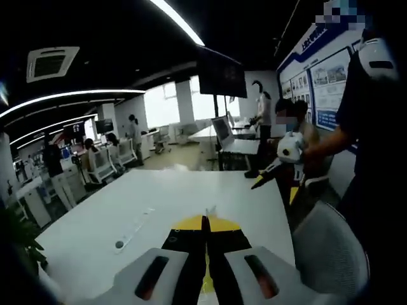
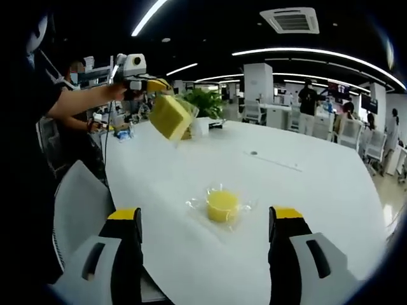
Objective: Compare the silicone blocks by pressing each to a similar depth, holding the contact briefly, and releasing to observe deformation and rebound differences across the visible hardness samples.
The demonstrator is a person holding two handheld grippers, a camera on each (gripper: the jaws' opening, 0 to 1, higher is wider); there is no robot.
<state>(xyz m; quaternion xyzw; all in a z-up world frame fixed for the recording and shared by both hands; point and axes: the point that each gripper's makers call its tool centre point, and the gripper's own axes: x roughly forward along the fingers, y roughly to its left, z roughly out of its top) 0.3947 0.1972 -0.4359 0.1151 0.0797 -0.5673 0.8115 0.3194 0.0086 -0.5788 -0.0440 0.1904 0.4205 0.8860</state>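
Observation:
My left gripper (image 1: pixel 205 221) is shut on a yellow square silicone block (image 1: pixel 221 223) in clear wrap, whose edge shows past the jaw tips. In the right gripper view, this same left gripper (image 2: pixel 158 86) comes in from the left and holds the square block (image 2: pixel 170 116) in the air above the table. A round yellow silicone block (image 2: pixel 222 204) in a clear bag lies on the white table (image 2: pixel 305 197), just ahead of my right gripper (image 2: pixel 206 219). Its jaws stand wide open and apart from the block. The right gripper (image 1: pixel 275 186) also shows in a person's hand.
A thin white strip (image 1: pixel 135 227) with a small round piece lies on the table (image 1: pixel 191 190); the strip (image 2: pixel 275 161) also shows farther off. A potted plant (image 2: pixel 205 101) stands at the table's far end. A grey mesh chair (image 1: pixel 331 248) sits beside the table. People and desks fill the background.

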